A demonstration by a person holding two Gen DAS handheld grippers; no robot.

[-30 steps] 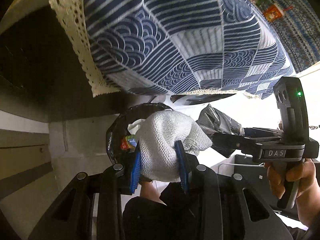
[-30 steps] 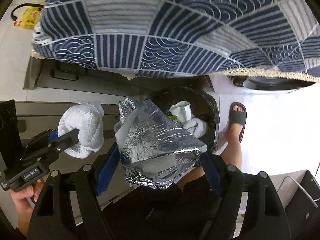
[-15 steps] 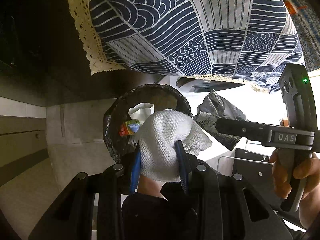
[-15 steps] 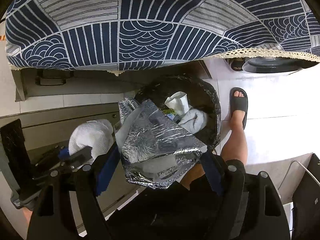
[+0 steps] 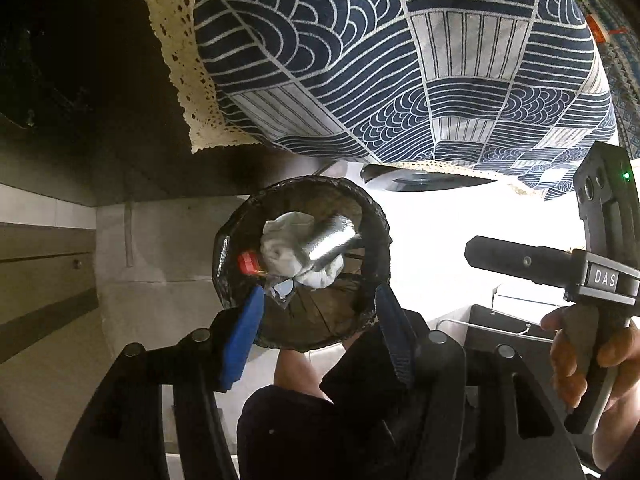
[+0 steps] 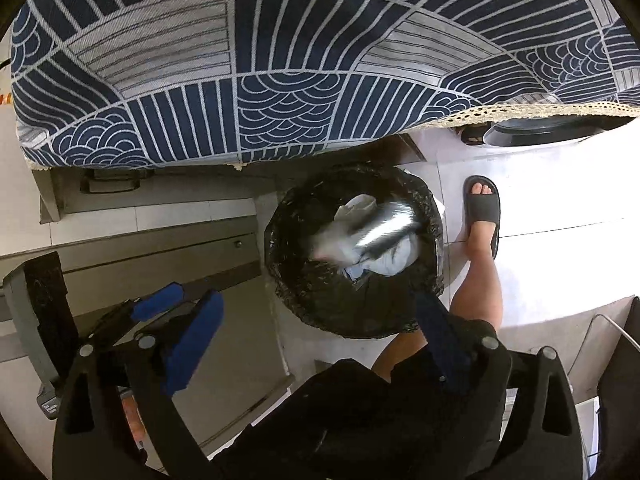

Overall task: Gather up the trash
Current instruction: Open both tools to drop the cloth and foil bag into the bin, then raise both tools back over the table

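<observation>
A round bin with a black liner stands on the floor right below both grippers. Inside it lie a white knitted cloth, a blurred silver foil wrapper that is falling in on top of the cloth, and a red scrap. My left gripper hangs over the bin's near rim, its jaws opening with nothing between them. My right gripper is also above the bin, jaws opening wide and empty.
A blue patterned tablecloth with a lace hem overhangs the bin's far side. A person's sandalled foot and leg stand just right of the bin. Grey cabinet fronts lie to the left.
The left gripper let go of the white cloth and the right gripper let go of the foil wrapper. Both pieces dropped into the bin. Both grippers sank a little.
</observation>
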